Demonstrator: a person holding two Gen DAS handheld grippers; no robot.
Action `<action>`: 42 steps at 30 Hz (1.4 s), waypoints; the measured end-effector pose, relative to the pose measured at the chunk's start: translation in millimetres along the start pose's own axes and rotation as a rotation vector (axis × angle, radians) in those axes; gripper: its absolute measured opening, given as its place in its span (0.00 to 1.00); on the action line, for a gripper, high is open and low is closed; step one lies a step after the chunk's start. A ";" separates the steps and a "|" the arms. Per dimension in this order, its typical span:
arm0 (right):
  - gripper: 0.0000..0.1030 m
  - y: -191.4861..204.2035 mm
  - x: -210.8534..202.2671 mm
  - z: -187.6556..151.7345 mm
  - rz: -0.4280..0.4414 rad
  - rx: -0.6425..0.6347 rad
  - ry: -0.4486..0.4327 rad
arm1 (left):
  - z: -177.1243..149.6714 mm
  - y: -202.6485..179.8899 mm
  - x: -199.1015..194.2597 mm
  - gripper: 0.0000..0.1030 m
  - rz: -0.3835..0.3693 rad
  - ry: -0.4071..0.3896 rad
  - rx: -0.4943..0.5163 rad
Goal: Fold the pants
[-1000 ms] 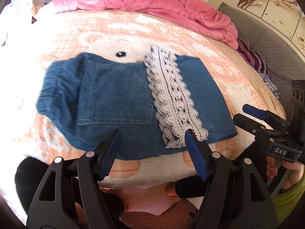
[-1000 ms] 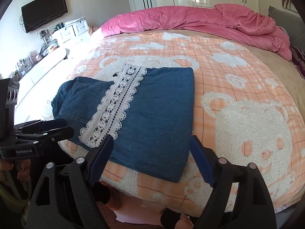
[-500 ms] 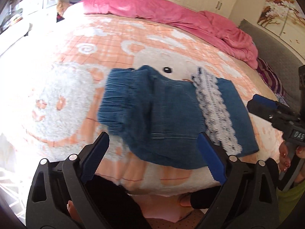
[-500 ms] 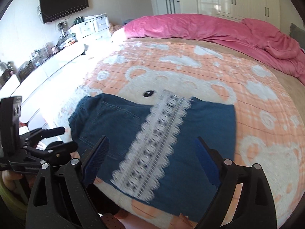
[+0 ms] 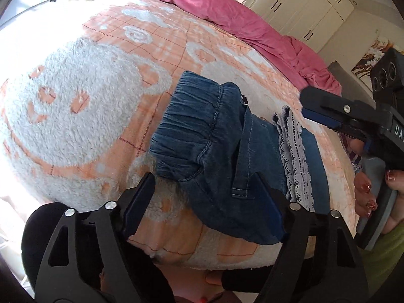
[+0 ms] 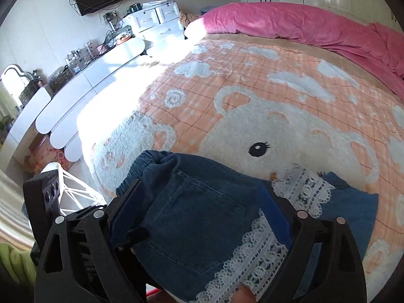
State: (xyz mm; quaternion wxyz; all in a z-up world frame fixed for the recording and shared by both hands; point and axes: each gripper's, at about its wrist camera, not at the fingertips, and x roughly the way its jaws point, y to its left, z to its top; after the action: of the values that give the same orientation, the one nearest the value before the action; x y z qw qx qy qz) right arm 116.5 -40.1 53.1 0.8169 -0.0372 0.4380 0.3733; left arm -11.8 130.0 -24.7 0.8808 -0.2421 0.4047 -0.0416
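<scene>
the pants [image 5: 227, 156] lie already folded into a short packet near the front edge of the bed [image 5: 75, 116], on the orange blanket with the white bear. the elastic waistband [image 5: 192, 116] is bunched at one end and a white lace strip [image 5: 294, 156] runs across the denim.

the left gripper [image 5: 204, 202] hovers over the near edge of the pants, beside the waistband; its jaws are closing, and denim shows between the fingers, but the pads do not seem to press on it. the right gripper [image 6: 202, 217] stands wide, with the back pocket [image 6: 199, 222] and part of the lace between its fingers; it also holds nothing, as far as i can see.

i think the step is to take the waistband end for one more fold, or to smooth the packet. to do it well, each gripper should go down to the cloth and catch all layers together at the edge. the lace may slip or wrinkle, so lift slowly and keep both sides level.
</scene>
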 end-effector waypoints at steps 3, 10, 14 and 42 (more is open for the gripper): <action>0.86 12.7 19.4 12.2 0.047 -0.033 0.039 | -0.9 0.1 4.4 0.60 -0.011 -0.016 -0.018; 0.86 42.9 70.5 26.3 0.037 -0.136 0.135 | -0.4 10.9 4.3 0.34 -0.041 -0.049 -0.050; 0.86 58.0 93.4 29.5 0.032 -0.205 0.177 | 1.4 11.9 8.7 0.34 -0.048 -0.052 -0.043; 0.33 -34.9 -23.6 9.6 0.297 0.000 -0.094 | 14.0 -61.2 7.1 0.30 -0.200 -0.054 0.078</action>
State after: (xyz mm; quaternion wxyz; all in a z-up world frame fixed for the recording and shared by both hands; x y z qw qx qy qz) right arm 137.6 -75.1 67.2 0.7722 0.0456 0.4001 0.4914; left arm 10.8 79.8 6.3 0.8917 -0.2480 0.3526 -0.1382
